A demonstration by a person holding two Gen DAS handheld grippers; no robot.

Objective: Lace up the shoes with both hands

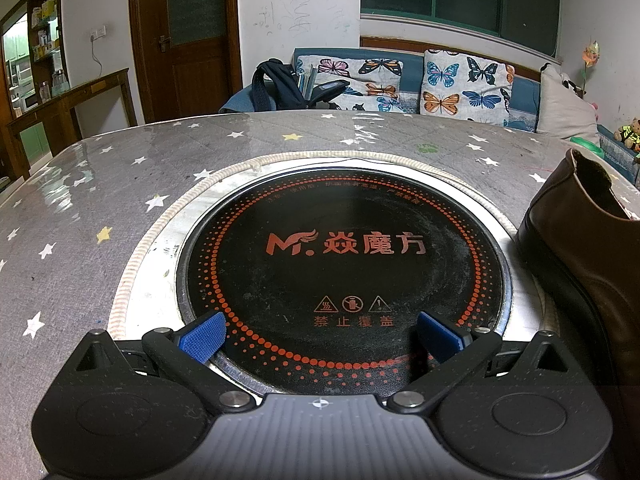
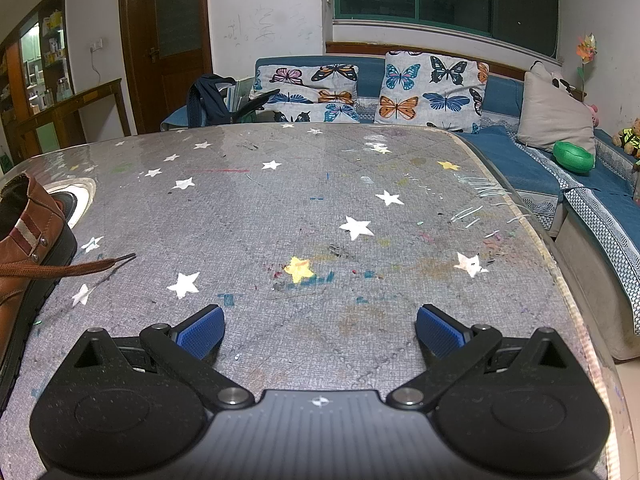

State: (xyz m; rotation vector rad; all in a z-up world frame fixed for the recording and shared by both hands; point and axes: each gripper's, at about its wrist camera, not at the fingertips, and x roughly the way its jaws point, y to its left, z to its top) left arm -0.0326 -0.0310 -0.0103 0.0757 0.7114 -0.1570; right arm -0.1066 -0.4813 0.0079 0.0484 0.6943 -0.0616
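Observation:
A brown leather shoe (image 1: 584, 248) stands on the table at the right edge of the left wrist view, heel end toward the camera. The same shoe (image 2: 28, 248) shows at the left edge of the right wrist view, with a striped heel tab. Its brown lace (image 2: 76, 267) trails out to the right over the tablecloth, its tip lying free. My left gripper (image 1: 320, 334) is open and empty, above the black cooktop, left of the shoe. My right gripper (image 2: 320, 330) is open and empty, above the tablecloth, right of the shoe and lace.
A round black induction cooktop (image 1: 344, 264) is set into the table's middle. The table carries a grey cloth with stars (image 2: 320, 208) under clear plastic. A blue sofa with butterfly cushions (image 2: 432, 88) runs behind and to the right of the table.

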